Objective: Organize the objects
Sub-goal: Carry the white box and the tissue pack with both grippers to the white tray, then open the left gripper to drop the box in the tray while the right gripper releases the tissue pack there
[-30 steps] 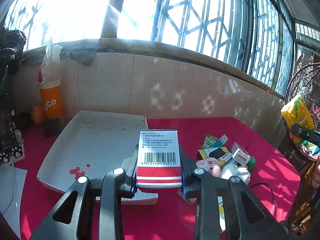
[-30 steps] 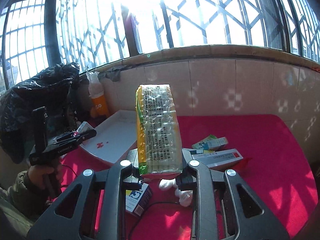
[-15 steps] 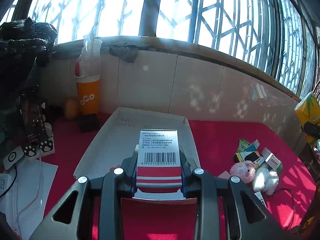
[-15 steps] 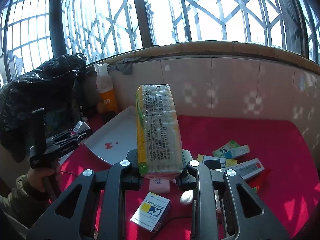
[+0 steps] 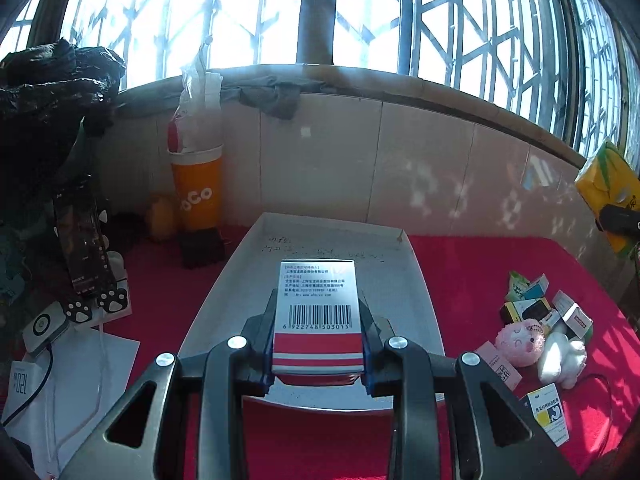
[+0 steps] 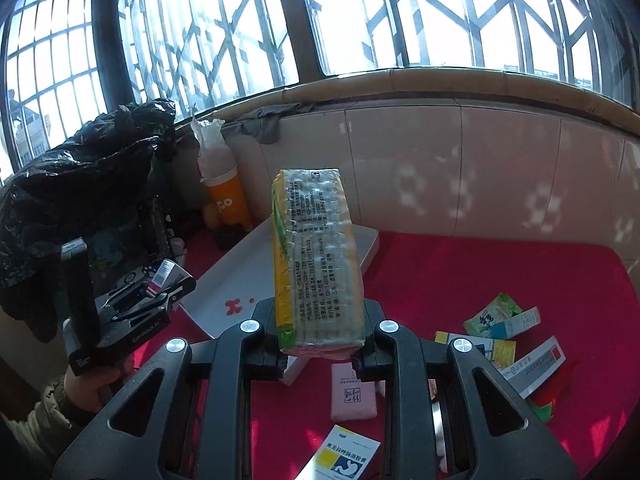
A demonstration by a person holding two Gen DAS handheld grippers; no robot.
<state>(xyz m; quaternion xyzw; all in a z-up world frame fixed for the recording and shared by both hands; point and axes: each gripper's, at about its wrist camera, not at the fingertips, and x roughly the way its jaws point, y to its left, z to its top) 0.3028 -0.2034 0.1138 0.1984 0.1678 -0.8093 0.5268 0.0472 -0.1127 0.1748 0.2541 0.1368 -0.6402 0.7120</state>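
- The red-and-white box (image 5: 318, 312), barcode face up, stands pinched between the jaws of the left gripper (image 5: 318, 344), its far end jutting past the fingertips over the white tray (image 5: 416, 304).
- The white tray lies straight ahead of that gripper on the red tablecloth (image 5: 472, 264), its far rim close to the tiled wall.
- The yellow-edged tissue pack (image 6: 316, 268), wrapped in clear film, stands on end, clamped at its lower end by the jaws of the right gripper (image 6: 318, 348) and rising well above them.
- In the right wrist view, the white tray sits behind and left of the pack; the left gripper with its box hovers at the tray's left side, held by a hand (image 6: 86, 384).
- Below the right gripper lie a pink packet (image 6: 354, 392) and a white-and-blue medicine box (image 6: 340, 456).
- Further right on the cloth is a loose cluster of small boxes (image 6: 504, 328).
- In the left wrist view, a pink plush toy (image 5: 520, 342) and a white plush toy (image 5: 560, 358) lie touching, right of the tray.
- An orange cup (image 5: 198, 192) stands by the wall, left of the tray.
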